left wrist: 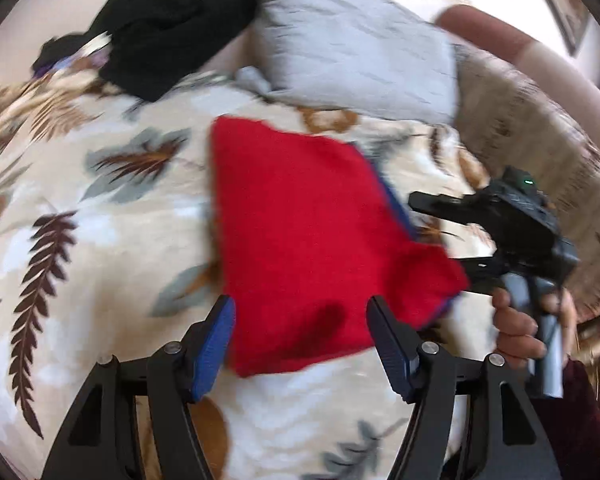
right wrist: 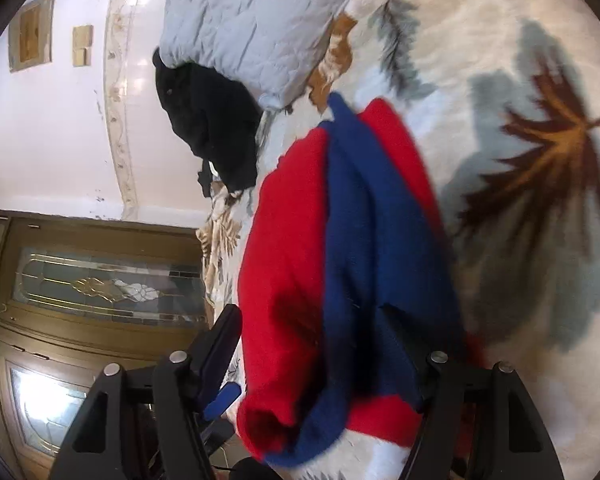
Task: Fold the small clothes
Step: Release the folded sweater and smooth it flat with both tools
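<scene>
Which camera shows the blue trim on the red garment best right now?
The right wrist view: the blue trim runs as a broad band along the folded red garment. The left wrist view shows only a thin blue edge along the garment's right side.

The garment [left wrist: 312,240] lies on the blanket [left wrist: 100,240], between the spread fingers of the left gripper [left wrist: 300,344], with the right gripper [left wrist: 452,236] at its right edge. Behind it lies a pillow [left wrist: 360,52], and left of the pillow a heap of clothes [left wrist: 172,28].
</scene>
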A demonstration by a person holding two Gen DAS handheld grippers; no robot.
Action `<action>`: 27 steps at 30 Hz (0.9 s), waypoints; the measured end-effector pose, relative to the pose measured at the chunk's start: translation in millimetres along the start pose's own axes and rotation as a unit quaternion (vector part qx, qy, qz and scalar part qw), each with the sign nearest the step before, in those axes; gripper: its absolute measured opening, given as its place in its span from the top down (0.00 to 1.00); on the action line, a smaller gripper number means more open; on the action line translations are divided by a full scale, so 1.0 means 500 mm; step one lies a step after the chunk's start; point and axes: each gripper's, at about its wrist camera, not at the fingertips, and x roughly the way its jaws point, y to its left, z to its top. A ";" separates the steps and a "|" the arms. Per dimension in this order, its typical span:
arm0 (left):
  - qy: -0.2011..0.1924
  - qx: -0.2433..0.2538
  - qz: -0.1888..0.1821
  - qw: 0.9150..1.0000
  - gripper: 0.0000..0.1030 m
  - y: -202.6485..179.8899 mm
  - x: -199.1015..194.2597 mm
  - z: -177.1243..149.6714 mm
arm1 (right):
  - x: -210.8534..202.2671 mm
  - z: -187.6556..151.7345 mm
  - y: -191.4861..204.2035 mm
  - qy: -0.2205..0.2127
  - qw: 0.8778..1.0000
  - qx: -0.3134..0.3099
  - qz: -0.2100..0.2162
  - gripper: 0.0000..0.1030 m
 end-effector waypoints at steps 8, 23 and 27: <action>0.028 0.011 0.017 0.999 0.33 -0.002 0.038 -0.025 | 0.020 -0.025 0.068 -0.024 0.991 -0.112 -0.074 0.77; 0.063 -0.004 0.025 0.998 0.28 -0.024 0.097 -0.012 | -0.111 0.015 0.017 -0.028 0.991 -0.080 -0.107 0.72; 0.030 0.010 0.039 0.999 0.28 -0.034 0.062 0.010 | -0.140 0.046 0.059 -0.086 0.987 -0.107 -0.078 0.72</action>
